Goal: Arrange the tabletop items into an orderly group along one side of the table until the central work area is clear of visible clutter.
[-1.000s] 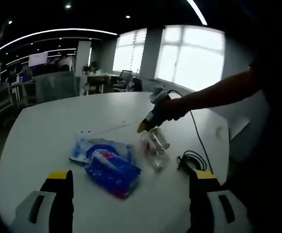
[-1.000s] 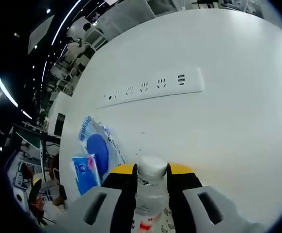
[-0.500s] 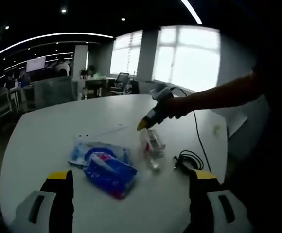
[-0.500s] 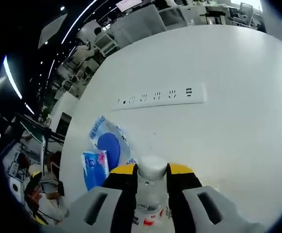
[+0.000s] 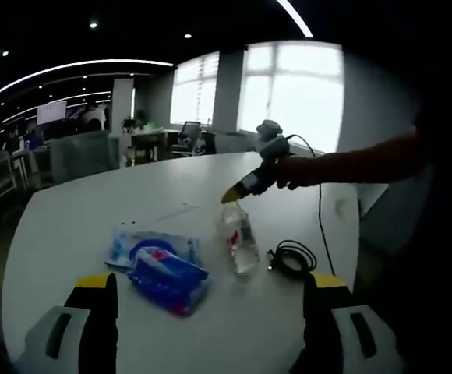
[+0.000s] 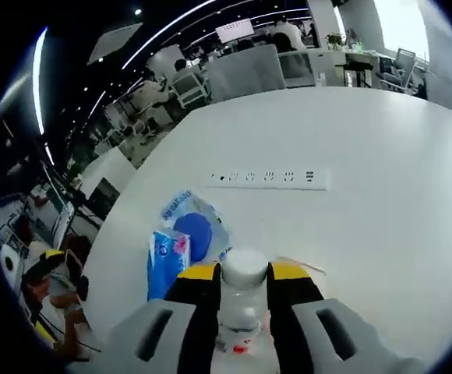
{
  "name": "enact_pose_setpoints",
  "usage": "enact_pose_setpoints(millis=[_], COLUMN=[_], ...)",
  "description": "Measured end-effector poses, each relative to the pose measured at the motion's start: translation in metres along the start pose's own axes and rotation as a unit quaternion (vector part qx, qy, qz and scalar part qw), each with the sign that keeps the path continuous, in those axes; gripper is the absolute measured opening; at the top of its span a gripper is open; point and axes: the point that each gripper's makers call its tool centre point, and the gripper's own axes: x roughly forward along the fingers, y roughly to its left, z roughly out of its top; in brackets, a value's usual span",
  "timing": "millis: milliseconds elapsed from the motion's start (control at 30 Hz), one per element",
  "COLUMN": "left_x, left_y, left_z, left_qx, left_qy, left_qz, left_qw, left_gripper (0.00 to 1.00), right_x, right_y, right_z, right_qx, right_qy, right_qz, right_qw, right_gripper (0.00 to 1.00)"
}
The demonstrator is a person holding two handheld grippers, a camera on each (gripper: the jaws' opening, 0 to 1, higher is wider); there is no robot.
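A clear plastic bottle [image 5: 240, 238] stands nearly upright on the white table [image 5: 93, 210], its white cap [image 6: 244, 265] held between the yellow-tipped jaws of my right gripper [image 6: 244, 274], which is shut on it. In the left gripper view that right gripper [image 5: 238, 192] reaches in from the right in a person's hand. Two blue packets lie left of the bottle: a flat pale one [image 5: 136, 243] and a darker one [image 5: 167, 276] on top; in the right gripper view they are a flat packet [image 6: 196, 227] and a packet [image 6: 166, 258]. My left gripper [image 5: 210, 292] hangs open over the near table edge, holding nothing.
A coiled black cable [image 5: 292, 257] lies right of the bottle. A white power strip [image 6: 266, 178] is set in the table beyond the packets. Office chairs and desks [image 5: 86, 140] stand behind the table, and a person [image 6: 51, 288] is at its left edge.
The right gripper has tipped the bottle up from lying on its side to nearly upright, still holding its cap. The left gripper stays open.
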Motion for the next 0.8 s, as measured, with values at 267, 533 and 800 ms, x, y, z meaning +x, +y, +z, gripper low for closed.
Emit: enact_pose_setpoints(millis=[267,533,800], left_x=[-0.006,-0.010,-0.011], left_y=[-0.004,-0.002,-0.008], left_z=[-0.004,-0.010,-0.010], left_qx=[0.003,0.002,0.002], left_qy=[-0.004,-0.011,-0.010], left_qz=[-0.002,-0.001,0.003], left_qw=[1.0000,0.9999,0.9999], left_gripper=[0.98,0.98,0.98], right_x=[-0.033,-0.054,-0.069], right_y=[0.035,0.050,0.059], right_z=[-0.013,-0.031,-0.047], right_qx=[-0.073,-0.109,-0.100], right_qy=[-0.045,-0.068,-0.082], right_qz=[-0.012,-0.018,-0.017], right_qw=[0.9963,0.9916,0.9914], right_gripper=[0.18,0.18,0.18])
